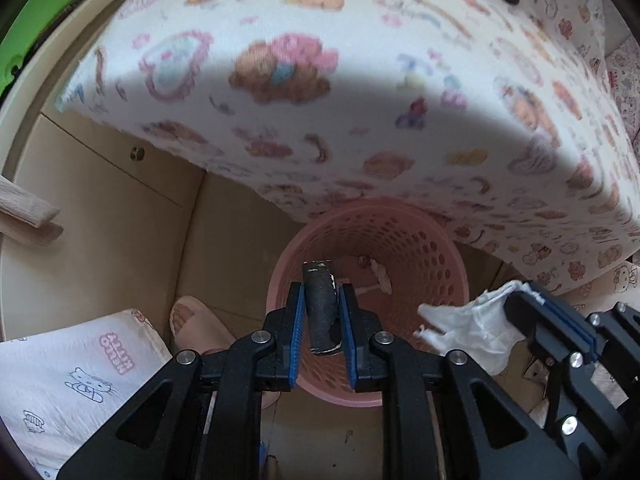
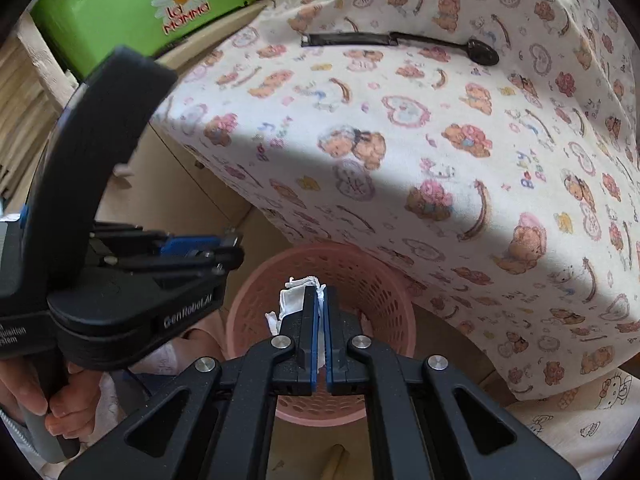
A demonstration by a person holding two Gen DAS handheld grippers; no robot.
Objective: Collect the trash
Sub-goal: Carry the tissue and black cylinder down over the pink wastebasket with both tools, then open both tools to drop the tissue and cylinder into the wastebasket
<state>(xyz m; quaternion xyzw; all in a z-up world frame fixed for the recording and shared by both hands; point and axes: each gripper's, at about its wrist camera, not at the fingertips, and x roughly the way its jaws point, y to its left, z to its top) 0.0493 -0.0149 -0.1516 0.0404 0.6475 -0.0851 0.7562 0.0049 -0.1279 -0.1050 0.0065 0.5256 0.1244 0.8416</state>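
Observation:
A pink perforated basket (image 1: 404,256) stands on the floor under the edge of a table draped in a teddy-bear cloth. My left gripper (image 1: 319,296) hangs straight above the basket, shut on a dark grey stick-shaped piece of trash (image 1: 319,308). A few scraps lie at the basket's bottom (image 1: 378,276). My right gripper (image 2: 321,304) is over the same basket (image 2: 360,276), shut on a crumpled white tissue (image 2: 294,296); the tissue (image 1: 472,320) and right gripper (image 1: 532,304) also show at the right of the left wrist view.
The bear-print tablecloth (image 2: 440,140) overhangs the basket's far side. A black plastic spoon with its wrapper (image 2: 400,42) lies on the table. A green box (image 2: 160,4) stands behind. A slipper (image 1: 196,324) and Hello Kitty fabric (image 1: 72,376) lie left of the basket; a hand (image 2: 60,404) grips the left tool.

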